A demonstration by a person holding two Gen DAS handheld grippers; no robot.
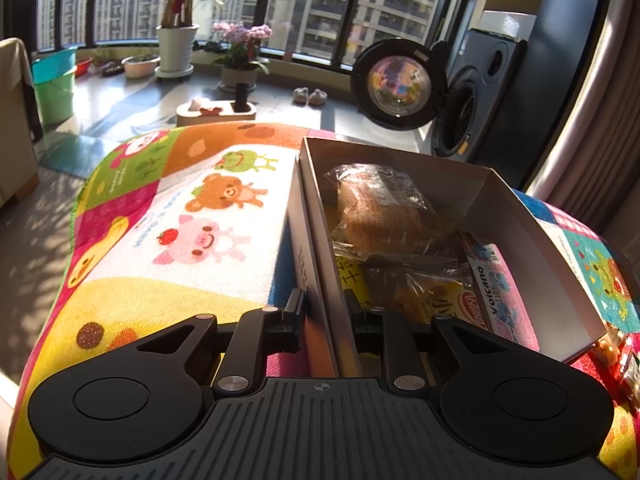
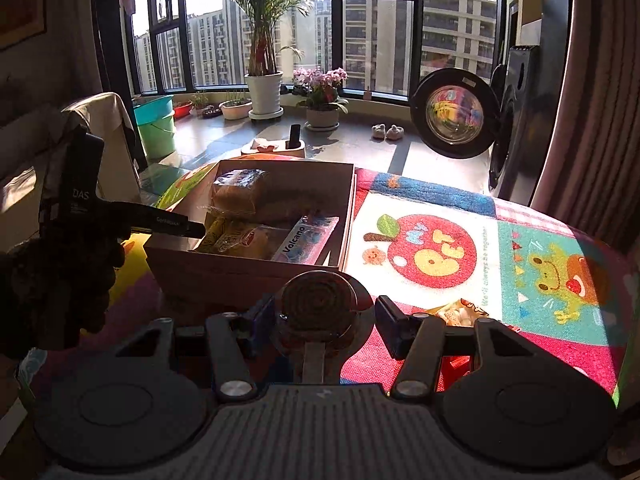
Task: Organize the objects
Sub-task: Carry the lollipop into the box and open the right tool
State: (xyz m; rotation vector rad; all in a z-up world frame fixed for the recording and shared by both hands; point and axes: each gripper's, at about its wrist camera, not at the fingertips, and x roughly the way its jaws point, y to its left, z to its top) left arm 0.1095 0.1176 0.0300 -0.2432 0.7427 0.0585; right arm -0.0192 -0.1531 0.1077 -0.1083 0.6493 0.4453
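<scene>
Cardboard box (image 1: 460,184), centre-right of frame, on cartoon-print mat (image 1: 192,216); holds wrapped bread (image 1: 380,208) and Volcano packet (image 1: 496,280).

Left gripper (image 1: 325,312): clamped on the box's near wall, a stiff, light hold.

Right gripper (image 2: 318,312): jaws apart around a round spiral-patterned snack (image 2: 318,300); likely light, crushable, best taken at its edges.

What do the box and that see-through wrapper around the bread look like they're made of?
The box looks like thin matte cardboard: flat, stiff walls with crisp folded edges. The bread wrapper looks like clear, glossy plastic film, crinkled and catching glints of sunlight.
</scene>
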